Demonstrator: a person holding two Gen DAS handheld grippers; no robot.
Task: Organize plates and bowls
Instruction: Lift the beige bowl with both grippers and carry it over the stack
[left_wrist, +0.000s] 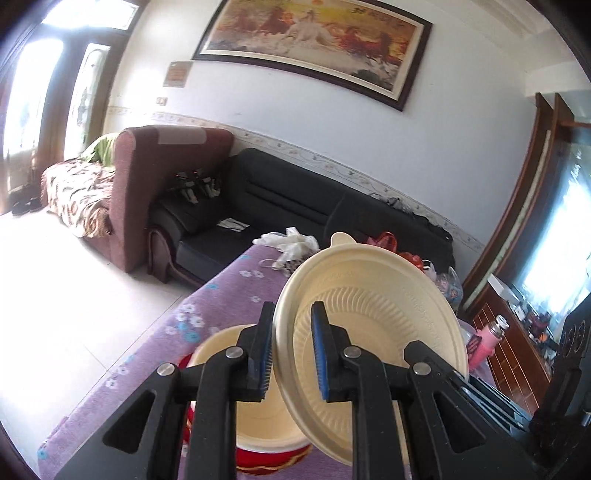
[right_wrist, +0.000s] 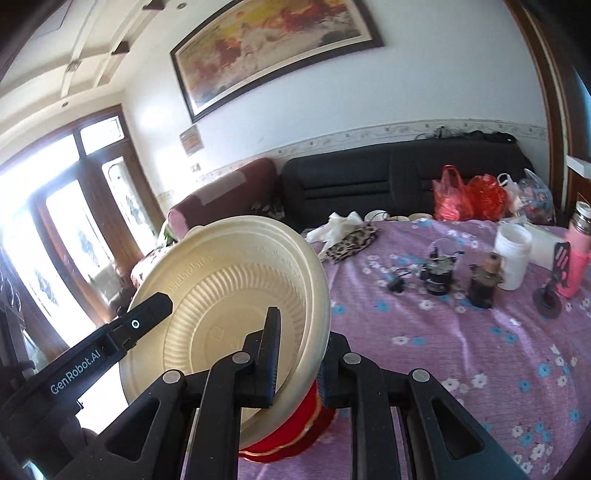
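My left gripper (left_wrist: 291, 350) is shut on the rim of a cream plastic bowl (left_wrist: 373, 325), which it holds tilted on edge above the table. Below it a second cream bowl (left_wrist: 255, 410) sits nested in a red bowl (left_wrist: 273, 458) on the purple floral tablecloth (left_wrist: 155, 354). My right gripper (right_wrist: 295, 354) is shut on the rim of a cream bowl (right_wrist: 221, 295), tilted with its ribbed inside facing me, above the red bowl (right_wrist: 295, 432). The left gripper's arm (right_wrist: 110, 339) shows at the bowl's left side.
On the table in the right wrist view stand a white cup (right_wrist: 511, 254), a pink bottle (right_wrist: 576, 254), two small dark jars (right_wrist: 484, 280), a leopard-print cloth (right_wrist: 351, 240) and red plastic bags (right_wrist: 469, 195). A black sofa (left_wrist: 295, 199) runs behind the table.
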